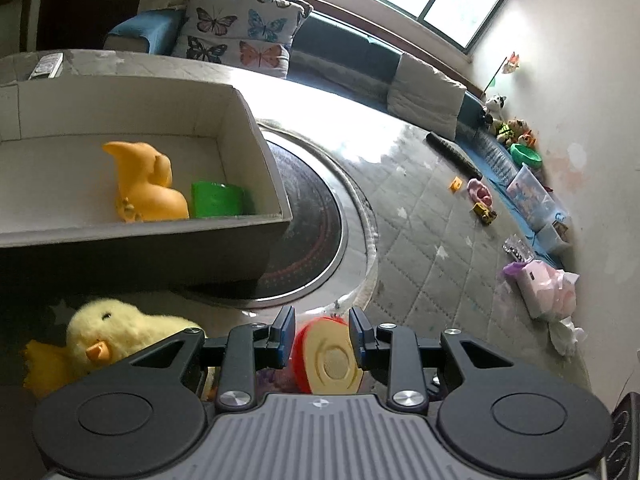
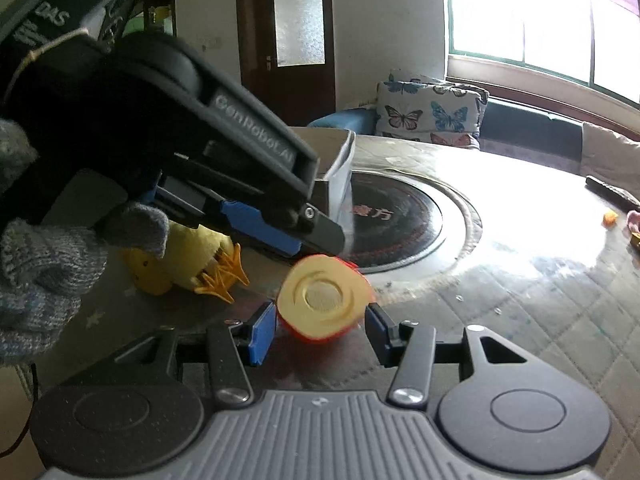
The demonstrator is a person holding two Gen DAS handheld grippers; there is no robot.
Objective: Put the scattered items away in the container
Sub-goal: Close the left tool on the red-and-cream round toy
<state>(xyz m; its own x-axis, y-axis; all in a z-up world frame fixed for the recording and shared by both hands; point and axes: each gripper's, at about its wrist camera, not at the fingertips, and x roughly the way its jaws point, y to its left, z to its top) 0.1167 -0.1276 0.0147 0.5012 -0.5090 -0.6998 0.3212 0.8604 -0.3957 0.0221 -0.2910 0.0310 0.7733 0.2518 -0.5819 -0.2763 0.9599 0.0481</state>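
Note:
A red toy fruit half with a cream cut face point(image 1: 330, 356) point(image 2: 324, 298) sits between the fingers of my left gripper point(image 1: 322, 338), which is shut on it. In the right wrist view my right gripper point(image 2: 320, 330) is open, its fingers on either side of the same fruit half. The left gripper's body point(image 2: 224, 160) reaches in from the left above it. A yellow plush duck point(image 1: 108, 332) point(image 2: 188, 264) lies on the table beside the box. The grey cardboard box point(image 1: 256, 136) holds a yellow rubber duck point(image 1: 144, 184) and a green cup point(image 1: 218, 200).
A round black hotplate point(image 1: 316, 220) point(image 2: 400, 224) is set in the table beside the box. A remote point(image 1: 450, 148), small toys point(image 1: 482, 200) and a pink bag point(image 1: 544, 284) lie at the table's far side. A butterfly cushion point(image 1: 240, 36) rests on the sofa behind.

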